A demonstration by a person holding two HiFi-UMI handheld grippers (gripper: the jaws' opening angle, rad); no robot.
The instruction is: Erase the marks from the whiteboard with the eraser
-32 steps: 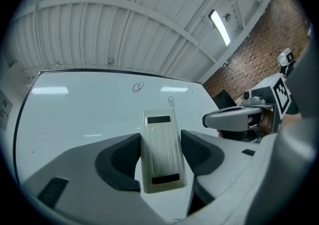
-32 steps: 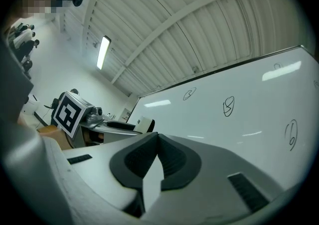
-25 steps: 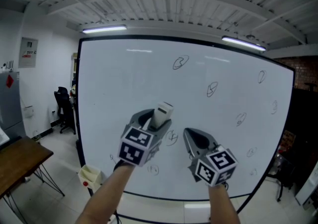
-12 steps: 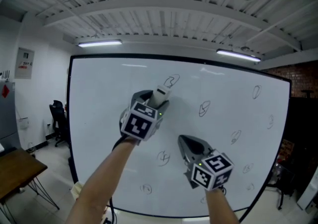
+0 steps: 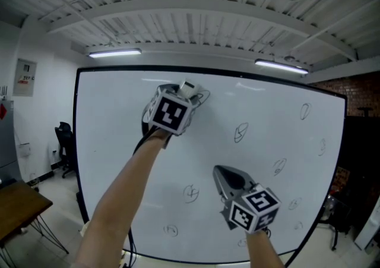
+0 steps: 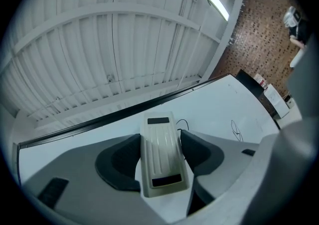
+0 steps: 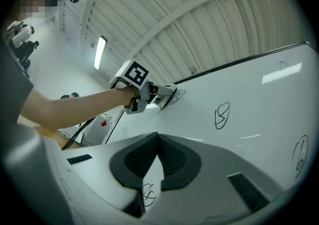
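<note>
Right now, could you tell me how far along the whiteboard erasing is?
Nothing looks wiped yet. The left claw grips the white ribbed plastic eraser at the topmost black scribble on the large white whiteboard. The other scribbles are untouched; the right claw is shut, empty.

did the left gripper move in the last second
Yes. The left gripper, shut on the eraser, rose up the whiteboard from its lower middle to the top mark by its upper edge.

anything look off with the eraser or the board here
Nothing stands out. The eraser sits straight in the left claw, at the top mark on the whiteboard; the right claw is shut and empty.
</note>
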